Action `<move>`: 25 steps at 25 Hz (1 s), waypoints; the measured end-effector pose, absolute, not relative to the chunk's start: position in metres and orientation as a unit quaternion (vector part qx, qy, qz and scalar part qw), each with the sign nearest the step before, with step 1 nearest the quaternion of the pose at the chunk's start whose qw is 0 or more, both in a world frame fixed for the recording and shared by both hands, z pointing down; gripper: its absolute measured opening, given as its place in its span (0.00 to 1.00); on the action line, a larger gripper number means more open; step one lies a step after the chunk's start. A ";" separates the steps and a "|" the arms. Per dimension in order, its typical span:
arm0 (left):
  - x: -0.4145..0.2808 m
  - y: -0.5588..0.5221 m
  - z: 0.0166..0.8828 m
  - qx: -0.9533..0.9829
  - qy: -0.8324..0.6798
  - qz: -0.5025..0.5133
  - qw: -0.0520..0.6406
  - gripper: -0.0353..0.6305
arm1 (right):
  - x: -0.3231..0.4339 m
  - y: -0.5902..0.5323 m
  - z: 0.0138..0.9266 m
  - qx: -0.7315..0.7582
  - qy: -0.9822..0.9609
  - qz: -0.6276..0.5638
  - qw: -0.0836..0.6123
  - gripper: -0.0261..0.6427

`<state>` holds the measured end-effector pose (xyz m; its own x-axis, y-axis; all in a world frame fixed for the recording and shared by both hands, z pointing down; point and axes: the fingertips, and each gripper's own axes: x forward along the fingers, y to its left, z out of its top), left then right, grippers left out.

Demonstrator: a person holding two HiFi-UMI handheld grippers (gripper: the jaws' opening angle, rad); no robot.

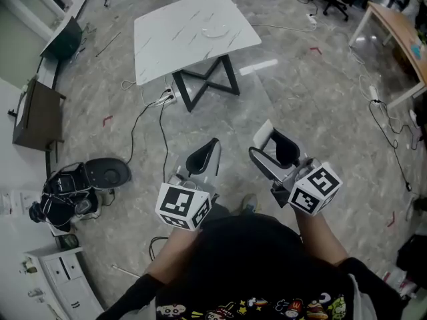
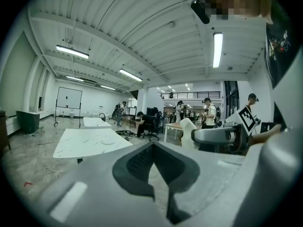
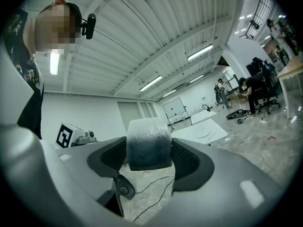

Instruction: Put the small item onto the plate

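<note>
A white plate lies on a white marble table a few steps ahead of me. My right gripper is held at waist height, shut on a small pale block. In the right gripper view the block fills the gap between the jaws, white on top and darker below, with the table and plate far beyond. My left gripper is beside it, shut with nothing in it. From the left gripper view the table, the plate and the right gripper show.
Cables trail over the stone floor below the table. A round black device and a dark bag lie at my left, near a brown cabinet and white drawers. A wooden desk stands far right. People stand in the distance.
</note>
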<state>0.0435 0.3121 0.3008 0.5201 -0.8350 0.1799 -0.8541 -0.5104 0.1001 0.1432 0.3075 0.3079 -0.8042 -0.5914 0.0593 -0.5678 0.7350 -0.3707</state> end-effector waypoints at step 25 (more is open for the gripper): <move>0.012 0.165 0.320 0.883 -0.454 0.055 0.108 0.05 | 0.113 0.170 0.313 -0.348 0.915 -0.202 0.021 0.52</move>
<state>0.0119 0.1650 0.3195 0.5825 -0.7890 0.1953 -0.8128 -0.5655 0.1397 0.1135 0.1701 0.3132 -0.7566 -0.6459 0.1016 -0.6286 0.6758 -0.3849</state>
